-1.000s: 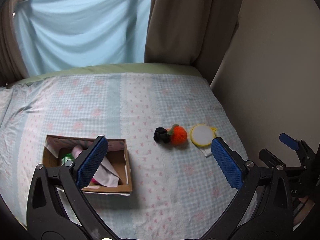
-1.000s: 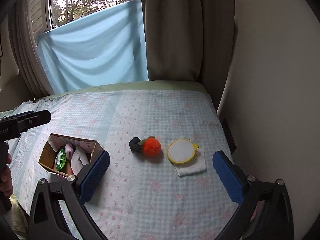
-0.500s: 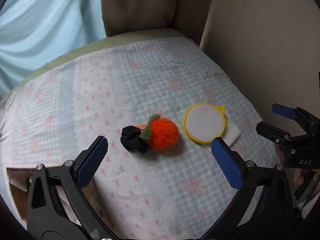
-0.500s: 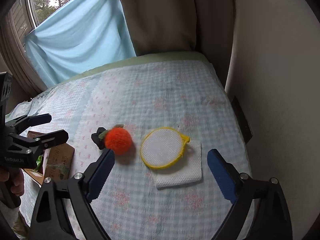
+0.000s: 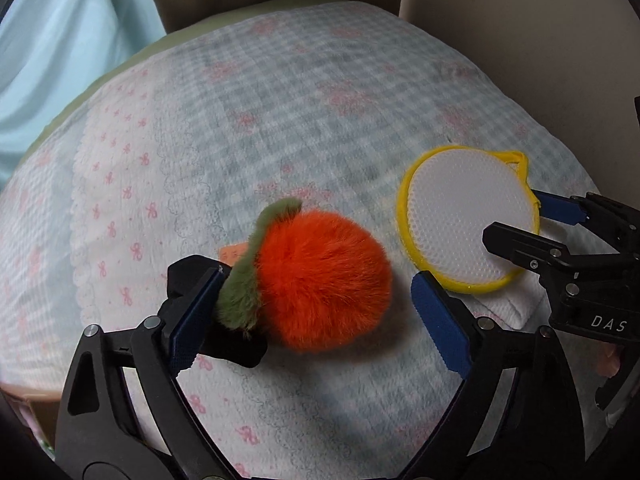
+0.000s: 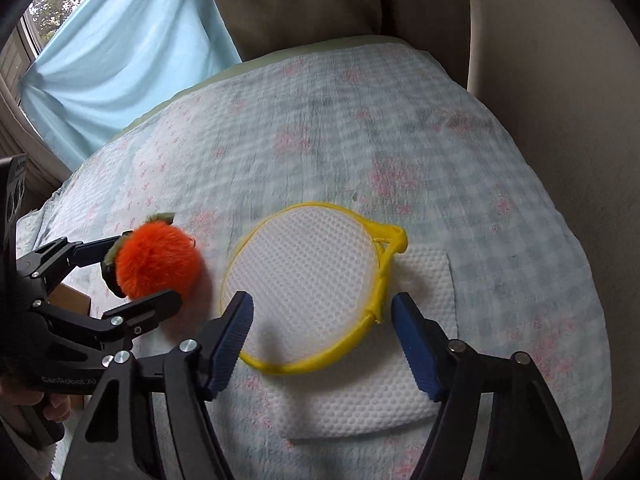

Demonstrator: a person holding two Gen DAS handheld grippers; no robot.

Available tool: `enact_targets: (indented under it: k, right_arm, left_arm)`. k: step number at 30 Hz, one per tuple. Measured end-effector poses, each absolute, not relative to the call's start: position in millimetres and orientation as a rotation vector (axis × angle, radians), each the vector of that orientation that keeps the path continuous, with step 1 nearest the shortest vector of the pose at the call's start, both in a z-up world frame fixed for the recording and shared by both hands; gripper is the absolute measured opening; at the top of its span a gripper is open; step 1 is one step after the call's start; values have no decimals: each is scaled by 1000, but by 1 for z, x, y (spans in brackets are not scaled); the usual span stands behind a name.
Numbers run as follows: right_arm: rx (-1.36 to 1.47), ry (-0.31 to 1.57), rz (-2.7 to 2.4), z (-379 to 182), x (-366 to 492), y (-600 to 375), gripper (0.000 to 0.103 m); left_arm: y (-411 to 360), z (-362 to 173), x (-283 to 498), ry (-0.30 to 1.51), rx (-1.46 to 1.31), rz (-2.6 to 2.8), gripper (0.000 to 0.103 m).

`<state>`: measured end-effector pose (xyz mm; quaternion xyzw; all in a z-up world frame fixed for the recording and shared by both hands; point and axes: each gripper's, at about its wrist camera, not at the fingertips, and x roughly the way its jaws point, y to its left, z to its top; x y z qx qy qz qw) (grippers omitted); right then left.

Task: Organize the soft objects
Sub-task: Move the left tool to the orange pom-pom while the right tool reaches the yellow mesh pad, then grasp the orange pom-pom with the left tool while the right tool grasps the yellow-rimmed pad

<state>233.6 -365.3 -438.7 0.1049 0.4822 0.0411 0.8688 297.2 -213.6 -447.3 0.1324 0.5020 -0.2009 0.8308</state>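
**Orange fluff and yellow mesh: both grippers drop in at once**

Orange pom-pom toy [image 5: 324, 280] w/ green stem sits atop a black scrunchie [image 5: 236, 346] on the checked bedspread [image 5: 280, 92]. The left gripper [image 5: 316, 316], well above a sec ago, now straddles it, jaws closing, pads not yet pressing. Next over, the yellow-rimmed mesh pad [image 6: 308, 284] lies on a white cloth [image 6: 400, 392]; the right gripper [image 6: 324, 344] has likewise dropped, jaws closing either side, nothing held yet. So two pickups look imminent (box now out of sight). Count: 1 pom-pom, 1 scrunchie, 1 pad, 1 cloth, 2 grippers.
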Motion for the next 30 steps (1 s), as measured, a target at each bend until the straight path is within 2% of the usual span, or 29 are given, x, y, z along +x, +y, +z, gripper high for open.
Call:
enact_targets:
  k: [1,2,3,4,6,9,12,20,30]
  right_arm:
    - [225,1009,80,-440,234,-366,59]
    - [225,1007,73,-441,235,-365,52]
    - [218,1003,64,-440,235,-365,44]
    - [208,996,57,-439,236,-364,41]
    - [194,982,51,-435,236,-362,32]
    - [190,969,52,-429,237,-362,22]
    - [197,966,59,-426,239,-363,18]
    - [257,965,67,-414,236,-367,14]
    - [261,918,44,-373,226,-362,13]
  left_arm:
    - [-215,-451,299,1070,289,-424,79]
    - [-217,-454,300,1075,299,-421,74]
    - [-219,-455,301,1076,309,-420,63]
    - [-220,-457,301,1077,316,-421,52]
    - [-223,-457,302,1076,332,-423,45]
    - [-224,-455,300,1067,345,-429,43]
    - [-225,-456,301,1071,352,-428,42]
    - [-217,-441,299,1073,319,-414,41]
    - [-210,-391,286,1022,293,-409,41]
